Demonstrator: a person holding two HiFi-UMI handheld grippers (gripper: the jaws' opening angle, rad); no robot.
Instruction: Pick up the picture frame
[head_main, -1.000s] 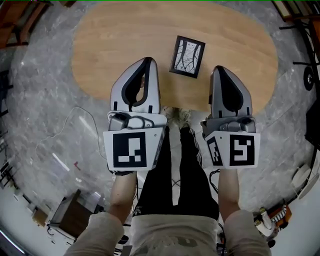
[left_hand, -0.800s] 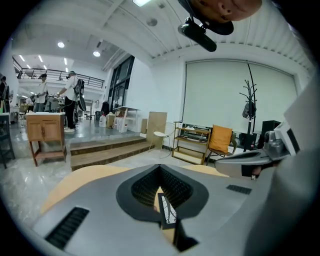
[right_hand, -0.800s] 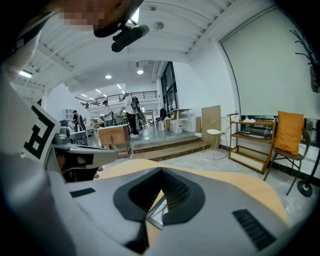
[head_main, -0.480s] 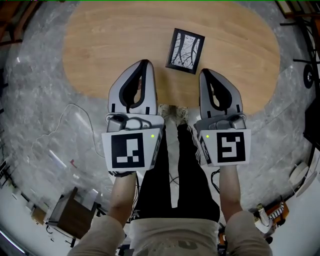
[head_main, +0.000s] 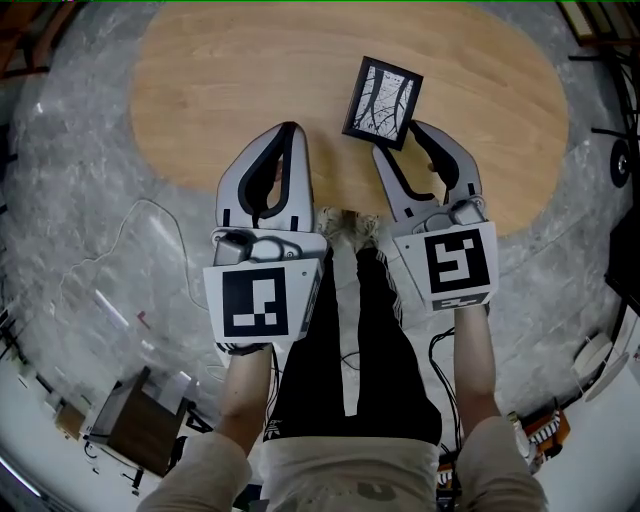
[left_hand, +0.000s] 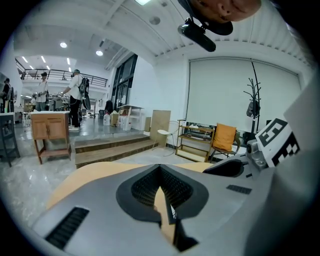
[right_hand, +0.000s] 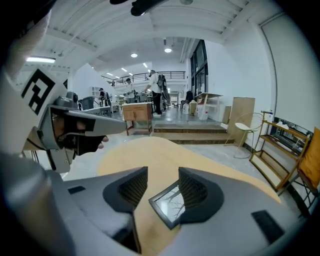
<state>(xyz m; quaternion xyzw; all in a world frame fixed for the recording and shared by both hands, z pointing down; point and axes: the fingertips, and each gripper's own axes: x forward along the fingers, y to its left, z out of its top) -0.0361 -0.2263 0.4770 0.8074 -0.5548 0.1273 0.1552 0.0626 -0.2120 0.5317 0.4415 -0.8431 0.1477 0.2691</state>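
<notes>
Right gripper (head_main: 398, 146) newly agape (nearer picture frame (head_main: 381, 100))

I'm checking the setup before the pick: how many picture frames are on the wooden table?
1. The black rectangular picture frame with a bare-branch print lies flat on the oval light-wood table, right of centre, toward its near edge. No other is visible.

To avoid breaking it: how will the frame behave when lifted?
The frame looks stiff and probably light, being thin. Its glossy front may be glass, so likely fragile. Flat on the table, it should not tip.
</notes>
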